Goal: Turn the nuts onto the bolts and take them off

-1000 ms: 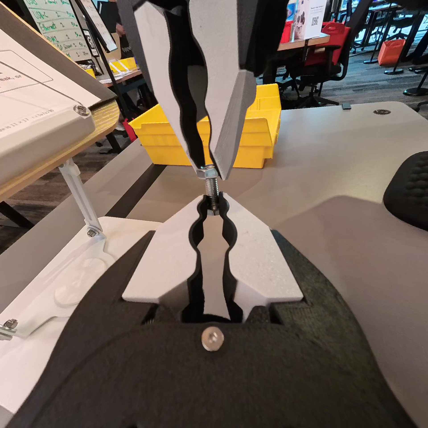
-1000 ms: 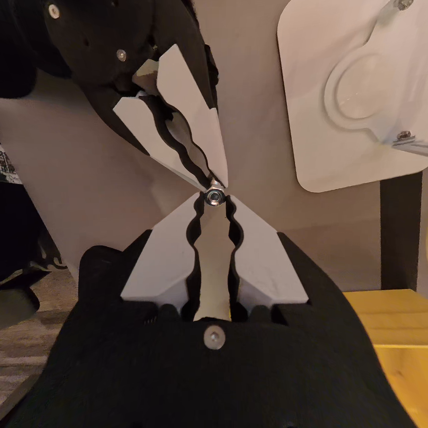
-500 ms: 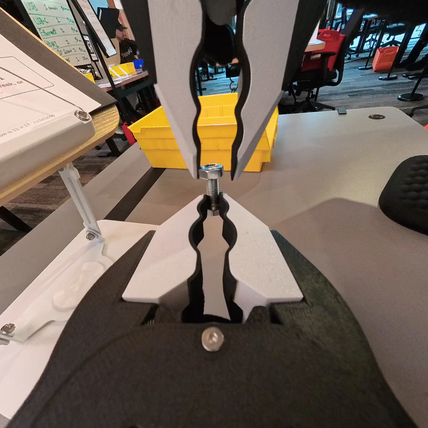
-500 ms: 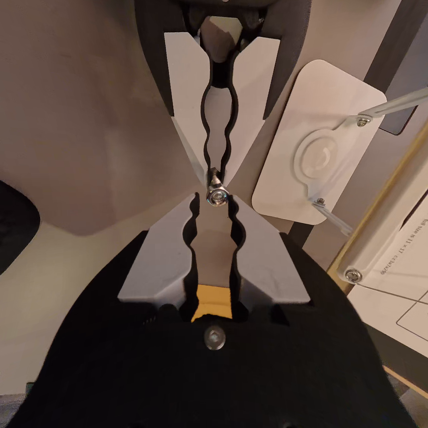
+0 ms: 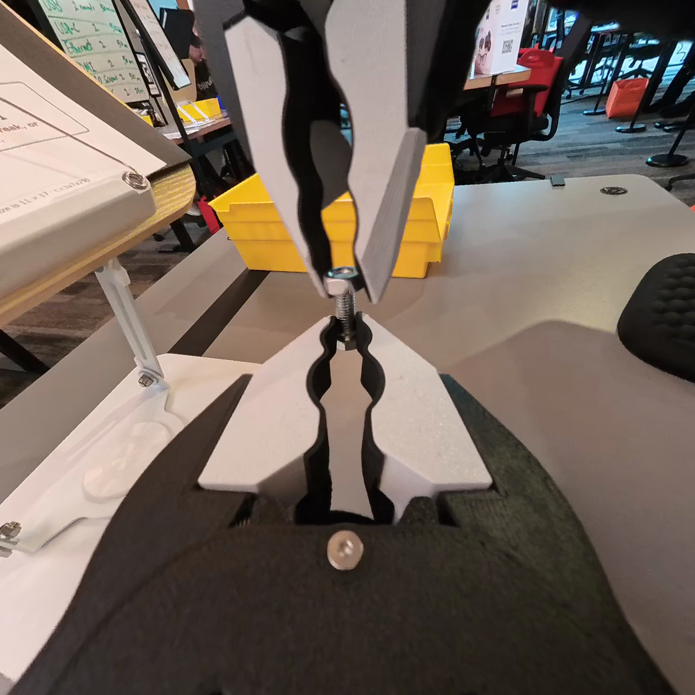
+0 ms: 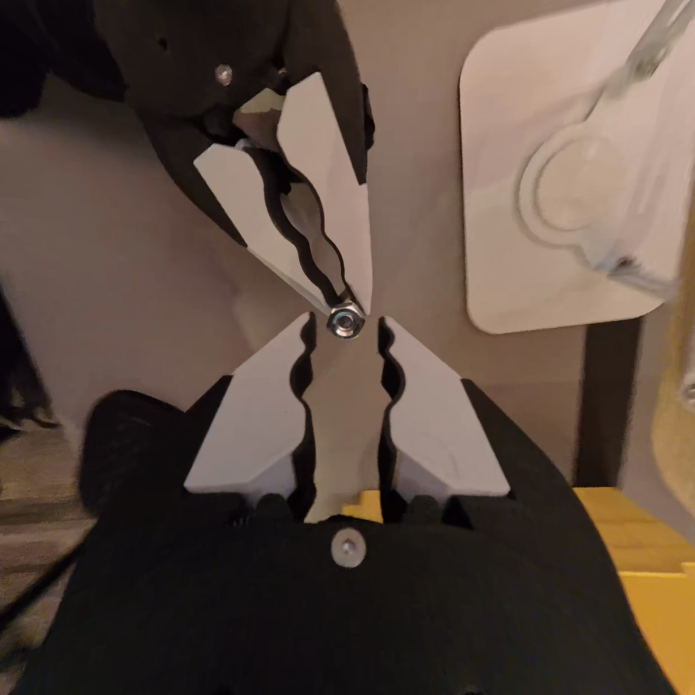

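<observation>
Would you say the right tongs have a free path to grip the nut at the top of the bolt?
Probably yes: the right tongs stand open, straddling the nut with nothing between. The left tongs hold the bolt lower down.

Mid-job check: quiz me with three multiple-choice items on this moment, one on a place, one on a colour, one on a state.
1. Where is the nut?
A. At the top end of the bolt
B. Flat on the table
C. In the bin

2. What colour is the bin behind the bolt?
A. Red
B. Blue
C. Yellow

3. What is the left claw doing?
A. Open, empty
B. Shut on the bolt
C. Shut on the bin's rim

Answers:
1 A: the nut sits on the upper threads of the bolt, between the tips of the right claw.
2 C: the bin is yellow.
3 B: the left claw pinches the bolt's lower end.
</observation>
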